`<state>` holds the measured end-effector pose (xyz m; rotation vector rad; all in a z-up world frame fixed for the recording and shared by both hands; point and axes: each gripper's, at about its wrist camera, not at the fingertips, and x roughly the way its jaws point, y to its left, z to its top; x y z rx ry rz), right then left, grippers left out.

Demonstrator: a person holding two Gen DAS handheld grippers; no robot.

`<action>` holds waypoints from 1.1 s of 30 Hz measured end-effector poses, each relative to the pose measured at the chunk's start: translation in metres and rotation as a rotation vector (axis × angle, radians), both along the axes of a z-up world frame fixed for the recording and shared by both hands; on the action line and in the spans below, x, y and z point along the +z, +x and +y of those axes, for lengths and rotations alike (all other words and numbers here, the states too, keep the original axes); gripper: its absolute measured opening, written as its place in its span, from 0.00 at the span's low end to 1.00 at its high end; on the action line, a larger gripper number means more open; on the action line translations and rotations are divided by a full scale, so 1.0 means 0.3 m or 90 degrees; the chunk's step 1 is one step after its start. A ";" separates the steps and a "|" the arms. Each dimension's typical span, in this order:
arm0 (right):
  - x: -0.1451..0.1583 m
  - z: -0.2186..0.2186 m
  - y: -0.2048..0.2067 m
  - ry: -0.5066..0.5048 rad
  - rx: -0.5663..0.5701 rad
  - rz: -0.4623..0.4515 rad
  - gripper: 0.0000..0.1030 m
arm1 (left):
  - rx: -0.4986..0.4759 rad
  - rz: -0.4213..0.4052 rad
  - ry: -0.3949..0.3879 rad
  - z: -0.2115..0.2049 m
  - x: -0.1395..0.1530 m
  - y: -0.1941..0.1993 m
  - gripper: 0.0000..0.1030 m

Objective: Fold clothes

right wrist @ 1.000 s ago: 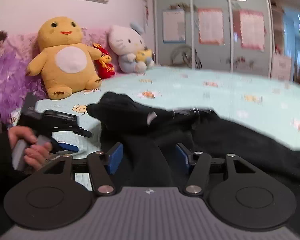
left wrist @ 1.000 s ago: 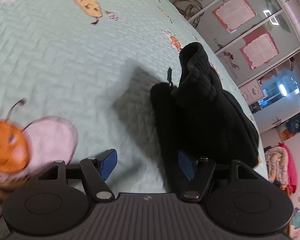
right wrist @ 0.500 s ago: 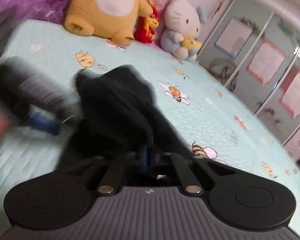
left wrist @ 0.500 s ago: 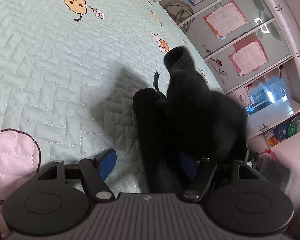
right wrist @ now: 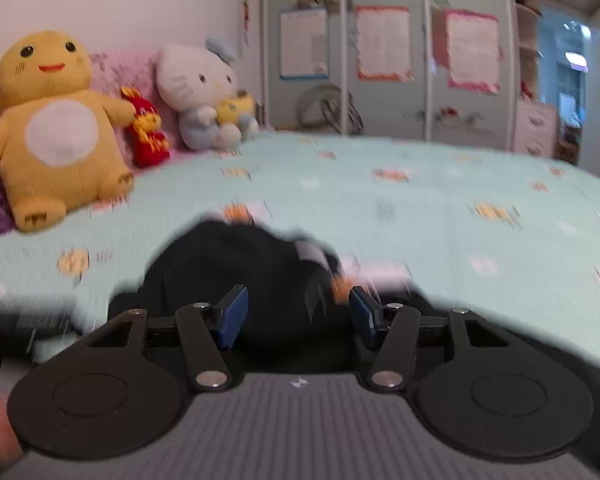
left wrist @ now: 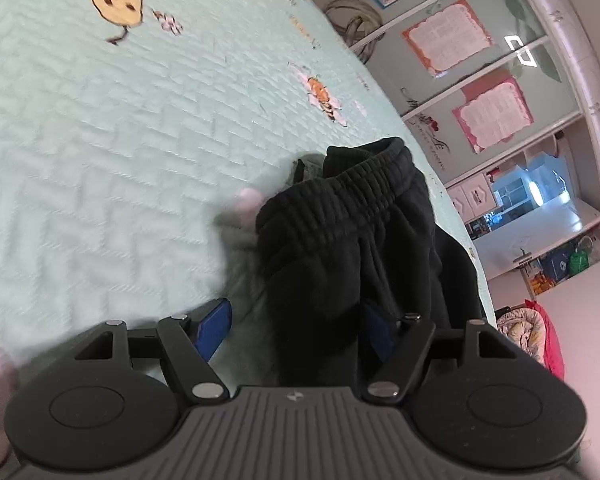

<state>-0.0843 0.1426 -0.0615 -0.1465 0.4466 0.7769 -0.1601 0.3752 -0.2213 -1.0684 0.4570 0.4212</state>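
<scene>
Trousers [left wrist: 352, 248], black and bunched on the bed [left wrist: 120, 152], run lengthwise away between the left gripper [left wrist: 296, 330] jaws, apart, with the right gripper [right wrist: 296, 316] likewise apart.

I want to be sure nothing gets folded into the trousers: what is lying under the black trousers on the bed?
Under the black trousers only the mint quilted bedspread shows, around their edges. Whatever lies beneath the bunched fabric itself is covered and cannot be seen.
</scene>
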 end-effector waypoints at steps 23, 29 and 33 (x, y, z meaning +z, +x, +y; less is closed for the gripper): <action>-0.064 -0.276 -0.098 0.063 -0.044 0.102 0.64 | 0.186 0.052 0.131 -0.006 0.312 -0.255 0.61; -0.073 -0.302 -0.084 0.067 -0.058 0.113 0.65 | 0.109 0.063 0.173 0.063 0.396 -0.034 0.67; -0.095 -0.312 -0.081 0.066 -0.064 0.127 0.65 | 0.046 0.139 0.168 0.119 0.349 0.203 0.68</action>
